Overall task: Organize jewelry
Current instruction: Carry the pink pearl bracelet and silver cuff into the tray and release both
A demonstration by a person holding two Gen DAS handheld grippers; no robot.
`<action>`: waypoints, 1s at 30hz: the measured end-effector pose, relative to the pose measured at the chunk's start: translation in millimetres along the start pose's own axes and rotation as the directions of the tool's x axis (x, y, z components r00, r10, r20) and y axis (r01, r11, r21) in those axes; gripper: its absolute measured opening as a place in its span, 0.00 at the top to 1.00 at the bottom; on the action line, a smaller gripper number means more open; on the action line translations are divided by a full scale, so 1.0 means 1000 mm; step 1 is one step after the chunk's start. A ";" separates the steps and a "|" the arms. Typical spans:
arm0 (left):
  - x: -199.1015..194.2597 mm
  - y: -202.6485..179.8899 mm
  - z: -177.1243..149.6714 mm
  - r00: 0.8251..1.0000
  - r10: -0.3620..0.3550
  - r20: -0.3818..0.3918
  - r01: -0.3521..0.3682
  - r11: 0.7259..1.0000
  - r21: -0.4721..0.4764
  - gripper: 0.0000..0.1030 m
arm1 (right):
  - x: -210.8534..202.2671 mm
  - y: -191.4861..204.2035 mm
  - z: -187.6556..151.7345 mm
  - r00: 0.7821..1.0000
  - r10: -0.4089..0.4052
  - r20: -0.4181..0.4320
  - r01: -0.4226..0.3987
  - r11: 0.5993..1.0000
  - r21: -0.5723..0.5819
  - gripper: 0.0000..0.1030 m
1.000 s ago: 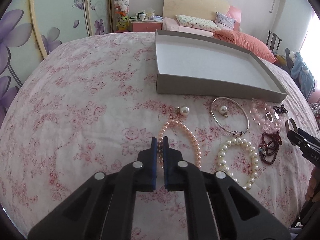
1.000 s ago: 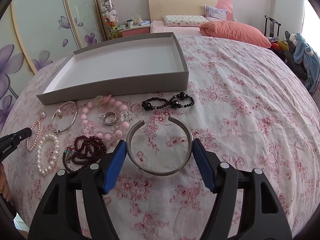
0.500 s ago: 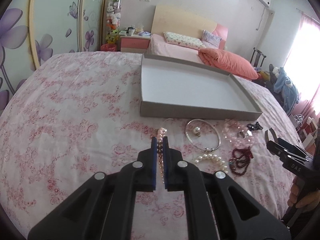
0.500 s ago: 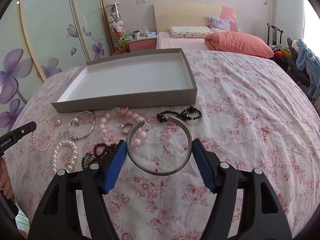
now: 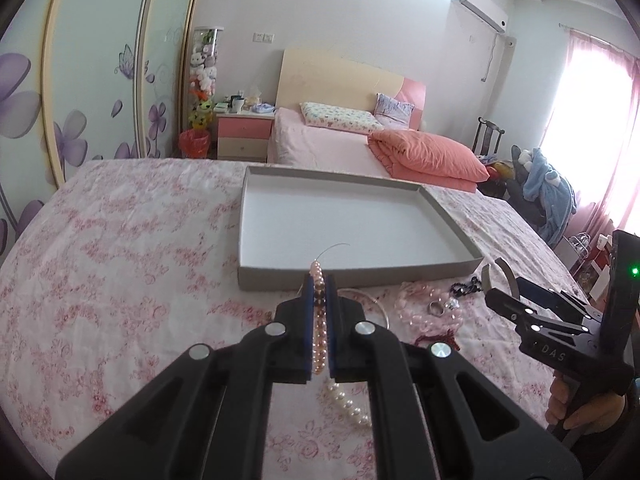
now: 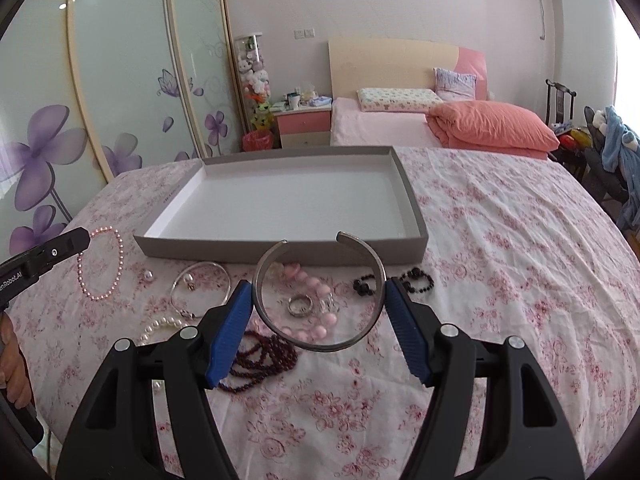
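Observation:
My left gripper [image 5: 319, 286] is shut on a pink pearl bracelet [image 5: 319, 332] and holds it lifted above the floral cloth; in the right wrist view the bracelet [image 6: 100, 264] hangs from that gripper [image 6: 86, 236]. My right gripper [image 6: 318, 300] is shut on a silver open cuff bangle [image 6: 320, 292], held above the cloth. The grey tray with a white floor [image 6: 280, 252] lies just beyond both; it also shows in the left wrist view [image 5: 360, 272]. The right gripper shows at the right of the left wrist view [image 5: 500, 280].
On the cloth lie a thin silver bangle [image 6: 200, 292], a white pearl bracelet [image 6: 160, 326], a dark red bead bracelet [image 6: 260, 360], a pink bead bracelet [image 6: 312, 304], a silver ring [image 6: 301, 305], black beads [image 6: 396, 280] and a pearl earring [image 6: 149, 276]. A bed stands behind.
Both grippers have risen and tilted up. The pink pearl bracelet and the cuff bangle have left the cloth with them. The tray looks closer to both.

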State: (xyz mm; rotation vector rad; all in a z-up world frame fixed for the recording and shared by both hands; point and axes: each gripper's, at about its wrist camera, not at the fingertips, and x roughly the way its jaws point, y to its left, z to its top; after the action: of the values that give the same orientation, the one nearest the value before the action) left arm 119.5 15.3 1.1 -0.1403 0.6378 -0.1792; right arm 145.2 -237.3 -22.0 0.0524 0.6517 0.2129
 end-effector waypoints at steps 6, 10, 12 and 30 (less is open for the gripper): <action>0.007 -0.010 0.027 0.999 0.000 0.039 -0.001 0.999 0.032 0.94 | -0.005 0.003 0.021 0.996 -0.016 0.092 0.018 1.000 -0.015 0.34; 0.015 -0.016 0.048 0.997 0.012 0.071 -0.015 0.999 0.048 0.94 | -0.002 0.005 0.041 0.987 -0.026 0.156 0.031 0.999 -0.029 0.34; 0.021 -0.019 0.058 0.996 0.011 0.084 -0.015 0.998 0.053 0.94 | 0.003 0.006 0.050 0.984 -0.026 0.178 0.034 0.999 -0.040 0.34; 0.142 -0.005 0.100 0.999 0.048 -0.023 -0.047 0.999 0.021 0.94 | 0.128 -0.005 0.093 0.999 -0.037 -0.002 0.037 0.999 -0.016 0.34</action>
State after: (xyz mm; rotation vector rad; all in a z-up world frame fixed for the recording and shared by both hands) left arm 291.3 -11.9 -1.0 -0.1035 0.6621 -0.1415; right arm 301.4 -213.2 -25.1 0.0244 0.6523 0.1827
